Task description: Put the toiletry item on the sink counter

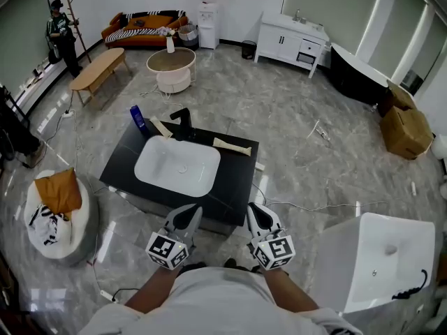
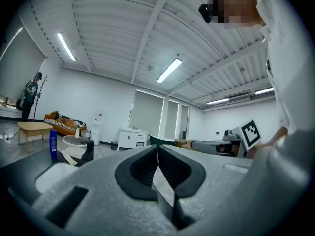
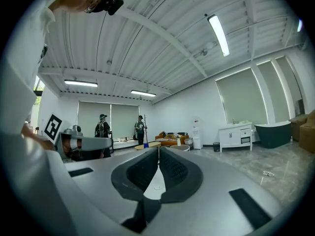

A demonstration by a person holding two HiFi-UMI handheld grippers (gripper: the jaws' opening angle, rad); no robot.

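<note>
Grey plastic jaws fill the foreground of both gripper views. The left gripper [image 2: 157, 151] has its jaws pressed together with nothing between them. The right gripper [image 3: 158, 156] is clenched the same way and is also empty. In the head view both are held side by side at six o'clock of the black sink counter [image 1: 237, 176], just over its near edge and touching nothing on it.

A white rectangular basin [image 1: 177, 166] is set into the counter. At twelve o'clock of the basin stands a black faucet [image 1: 183, 123].

The toiletry item, a blue bottle [image 1: 137, 117], stands upright on the counter's far left corner, at about eleven o'clock of the basin and well apart from both grippers. It is slim, deep blue all over, with a darker top; its label cannot be read.

Two pale elongated items lie flat on the counter. One [image 1: 160, 127] is between the bottle and the faucet. The other [image 1: 231, 146] is at two o'clock of the basin. What they are is too small to tell.

Beyond the counter are a round white table [image 1: 171, 67] at twelve o'clock and an orange sofa [image 1: 143, 28] against the far wall.
</note>
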